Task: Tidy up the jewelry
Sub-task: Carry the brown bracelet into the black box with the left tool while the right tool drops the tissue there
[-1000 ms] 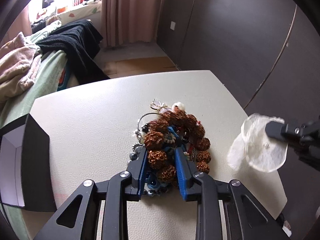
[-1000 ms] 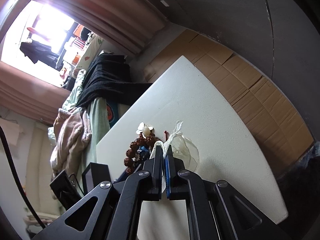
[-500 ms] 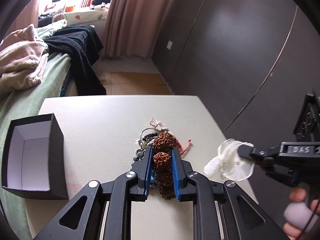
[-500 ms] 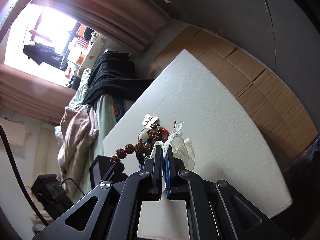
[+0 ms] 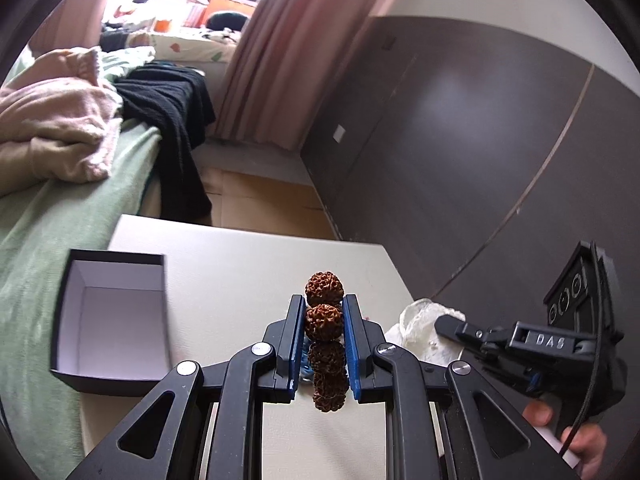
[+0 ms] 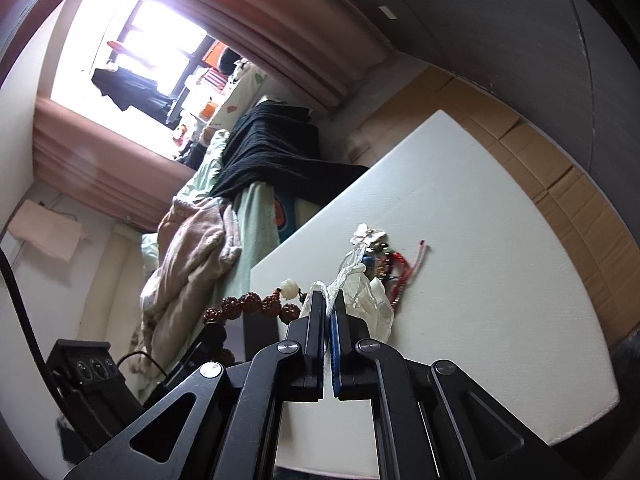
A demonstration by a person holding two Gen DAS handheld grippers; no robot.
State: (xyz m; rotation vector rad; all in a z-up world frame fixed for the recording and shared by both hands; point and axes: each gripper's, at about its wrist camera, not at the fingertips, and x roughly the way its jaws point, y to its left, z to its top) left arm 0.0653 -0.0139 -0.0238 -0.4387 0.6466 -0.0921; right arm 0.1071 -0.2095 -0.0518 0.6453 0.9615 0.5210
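**Grippers holding beads and pouch above the table**

Fingers of the left gripper [image 5: 323, 322] were clamped on a strand of rough brown seed beads [image 5: 324, 317], held clear of the white table [image 5: 240, 264]. An open black box with a pale lining [image 5: 112, 320] sat on the table to its left. The right gripper [image 6: 329, 312] was closed on a sheer white fabric pouch [image 6: 370, 308]. Beyond it, a small heap of remaining jewelry with a red cord [image 6: 390, 260] lay on the table. A green-covered bed [image 5: 60, 220] stood alongside.

Home bedroom, bed [image 5: 60, 216] heaped with clothes [image 5: 52, 128], pink curtains [image 5: 272, 52], dark wardrobe [image 5: 460, 128]
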